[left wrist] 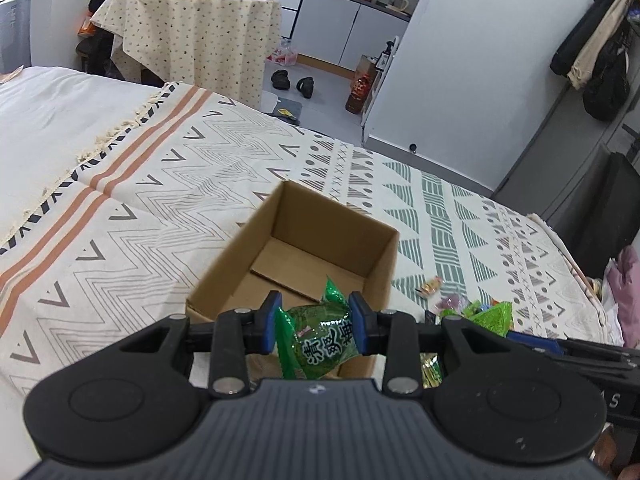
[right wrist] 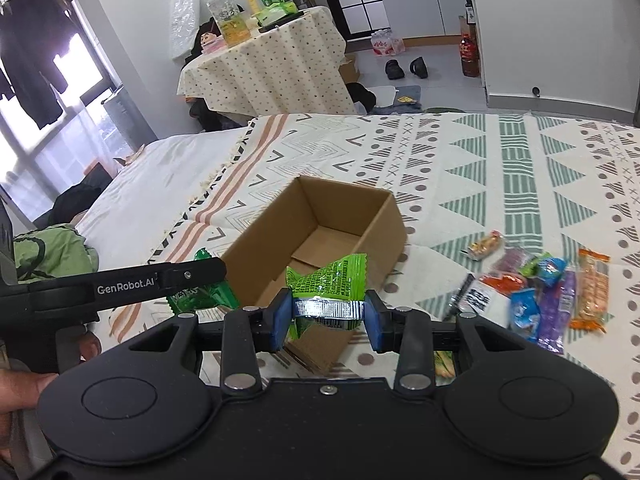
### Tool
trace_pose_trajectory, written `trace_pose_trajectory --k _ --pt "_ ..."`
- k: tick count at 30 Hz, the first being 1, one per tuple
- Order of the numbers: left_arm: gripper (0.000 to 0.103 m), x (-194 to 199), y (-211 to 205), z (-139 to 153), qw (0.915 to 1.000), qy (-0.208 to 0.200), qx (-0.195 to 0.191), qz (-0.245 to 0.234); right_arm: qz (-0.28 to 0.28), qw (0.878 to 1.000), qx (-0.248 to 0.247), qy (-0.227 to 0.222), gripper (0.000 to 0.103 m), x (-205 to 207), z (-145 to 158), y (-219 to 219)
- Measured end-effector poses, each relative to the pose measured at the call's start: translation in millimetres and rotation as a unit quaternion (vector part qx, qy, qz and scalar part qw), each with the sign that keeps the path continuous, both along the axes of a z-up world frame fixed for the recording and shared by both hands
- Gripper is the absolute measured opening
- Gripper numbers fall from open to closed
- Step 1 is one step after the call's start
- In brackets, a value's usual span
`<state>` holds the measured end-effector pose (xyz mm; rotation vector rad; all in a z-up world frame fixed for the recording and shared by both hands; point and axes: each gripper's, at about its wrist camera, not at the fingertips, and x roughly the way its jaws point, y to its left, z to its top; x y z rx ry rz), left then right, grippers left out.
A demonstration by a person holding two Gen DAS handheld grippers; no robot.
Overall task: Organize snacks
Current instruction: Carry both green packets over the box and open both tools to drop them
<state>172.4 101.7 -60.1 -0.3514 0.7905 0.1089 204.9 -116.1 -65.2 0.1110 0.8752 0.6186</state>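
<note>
An open cardboard box (left wrist: 372, 236) (right wrist: 384, 216) sits on the patterned bedspread, with only its bottom flaps showing inside. My left gripper (left wrist: 316, 324) is shut on a dark green plum snack packet (left wrist: 324, 340), held just above the box's near edge. My right gripper (right wrist: 328, 316) is shut on a bright green snack packet (right wrist: 332, 280) with a silver seam, also over the box's near end. The left gripper's arm (right wrist: 120, 286) crosses the right wrist view at the left, with its packet (right wrist: 204, 294) partly hidden behind it.
A pile of several loose snack packets (right wrist: 544, 292) (left wrist: 472, 308) lies on the bedspread (right wrist: 480, 168) right of the box. Beyond the bed stand a cloth-covered round table with bottles (right wrist: 276, 48), shoes on the floor (right wrist: 404, 67), and white cabinets. A hand (right wrist: 20, 388) holds the left gripper.
</note>
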Motion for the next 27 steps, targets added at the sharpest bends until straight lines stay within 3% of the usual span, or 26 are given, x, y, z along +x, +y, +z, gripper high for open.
trace_pose_trajectory --k 11,19,23,27 --pt "0.036 26.3 24.5 -13.7 0.9999 0.008 -0.004 0.014 0.013 1.000 0.002 0.017 0.037 17.3 -13.6 34.2" --pt "0.061 27.4 32.8 -18.5 0.9990 0.020 0.013 0.037 0.018 0.999 0.007 0.034 0.039 26.7 -23.9 44.3" --pt "0.075 21.8 34.2 -17.5 0.9986 0.025 0.020 0.042 0.019 0.999 0.012 0.039 0.048 27.6 -23.8 45.1" --pt "0.079 16.2 33.5 -15.0 0.9982 0.035 0.021 0.045 0.009 0.999 0.002 0.032 0.060 24.7 -18.7 39.4"
